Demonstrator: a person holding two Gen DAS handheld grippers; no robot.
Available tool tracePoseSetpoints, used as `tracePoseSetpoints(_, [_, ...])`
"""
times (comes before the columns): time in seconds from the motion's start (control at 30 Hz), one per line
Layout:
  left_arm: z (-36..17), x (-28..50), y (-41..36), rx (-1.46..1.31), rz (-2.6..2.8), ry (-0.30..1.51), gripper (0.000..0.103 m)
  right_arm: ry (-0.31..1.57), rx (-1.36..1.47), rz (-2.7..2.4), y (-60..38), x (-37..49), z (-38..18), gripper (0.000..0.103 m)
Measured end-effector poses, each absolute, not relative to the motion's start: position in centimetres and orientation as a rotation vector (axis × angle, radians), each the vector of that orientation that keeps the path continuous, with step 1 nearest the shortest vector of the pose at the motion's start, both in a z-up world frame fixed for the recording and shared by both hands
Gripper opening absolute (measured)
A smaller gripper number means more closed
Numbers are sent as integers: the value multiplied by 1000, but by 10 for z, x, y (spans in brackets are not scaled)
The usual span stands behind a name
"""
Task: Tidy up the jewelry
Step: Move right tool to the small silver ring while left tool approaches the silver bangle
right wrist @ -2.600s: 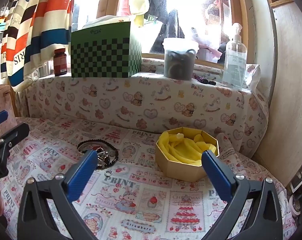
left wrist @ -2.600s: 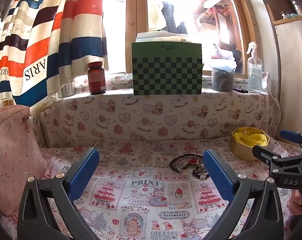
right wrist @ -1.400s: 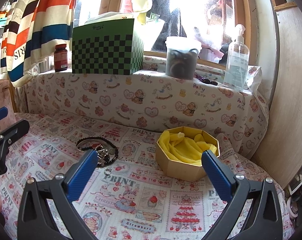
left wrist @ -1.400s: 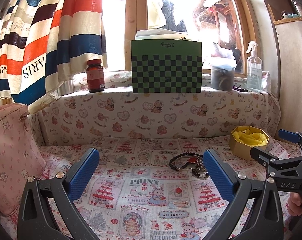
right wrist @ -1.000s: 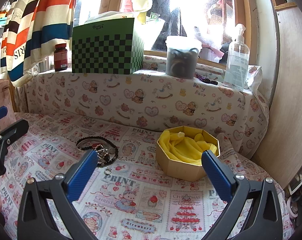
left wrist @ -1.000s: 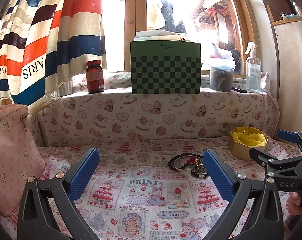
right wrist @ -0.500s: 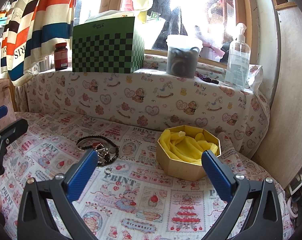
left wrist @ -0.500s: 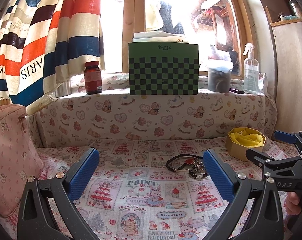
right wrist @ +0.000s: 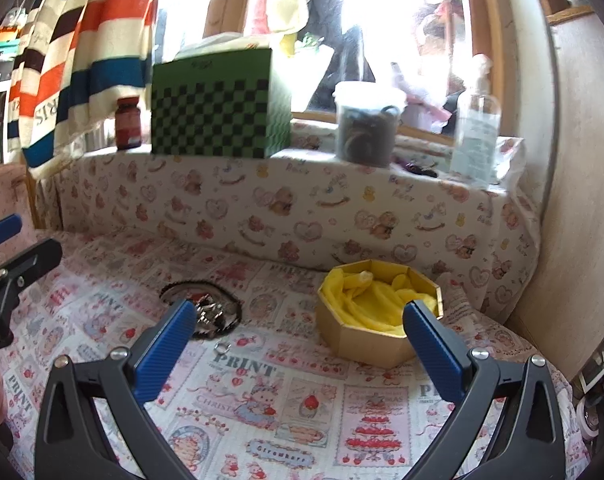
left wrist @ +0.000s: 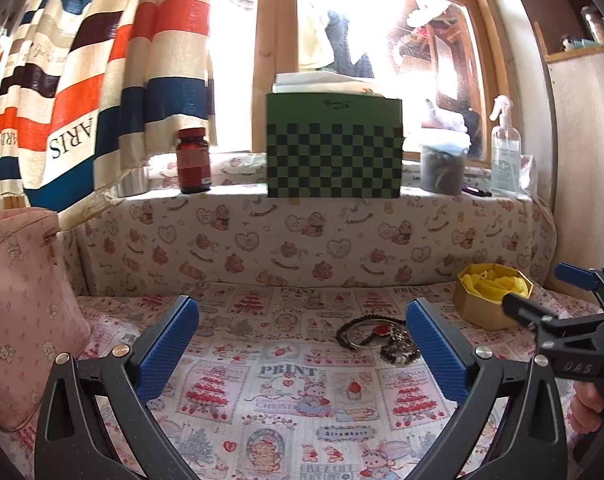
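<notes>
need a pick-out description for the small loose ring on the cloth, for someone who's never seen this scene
Start from the gold octagonal box lined in yellow, on the printed cloth below the window ledge. To its left lies a tangle of dark beaded bracelets. The ring lies alone just nearer the camera than that pile, above the word PRINT: a single tiny silvery loop, unbeaded and separate.

Left gripper (left wrist: 302,344) and right gripper (right wrist: 298,340): black plastic frames with triangular cut-outs, silver screws, ribbed blue finger pads (left wrist: 168,346); white "DAS" lettering; bare-skinned hand (left wrist: 589,408) behind.
</notes>
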State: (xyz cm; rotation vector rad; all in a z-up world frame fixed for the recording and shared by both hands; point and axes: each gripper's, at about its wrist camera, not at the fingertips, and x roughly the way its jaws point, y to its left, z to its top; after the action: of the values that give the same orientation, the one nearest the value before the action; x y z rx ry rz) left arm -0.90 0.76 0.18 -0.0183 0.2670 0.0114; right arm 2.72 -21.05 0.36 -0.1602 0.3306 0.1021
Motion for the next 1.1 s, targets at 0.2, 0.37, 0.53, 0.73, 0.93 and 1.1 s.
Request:
tracePoseSetpoints(0.2, [17, -24, 17, -68, 31, 150, 103, 336, -159, 103, -219, 24, 13, 103])
tracePoseSetpoints(0.37, [36, -7, -3, 29, 20, 245, 103, 402, -25, 84, -242, 32, 18, 103])
tracePoseSetpoints(0.53, [54, 37, -28, 39, -28, 424, 103, 525, 28, 72, -257, 47, 13, 88])
tracePoseSetpoints(0.73, [45, 94, -43, -34, -65, 631, 103, 628, 120, 84, -273, 66, 0, 58])
tracePoseSetpoints(0.93, [7, 125, -38, -131, -134, 785, 78, 698, 173, 77, -282, 76, -15, 41])
tracePoseSetpoints(1.1, [-17, 140, -35, -113, -137, 835, 47, 708, 151, 55, -281, 78, -16, 39])
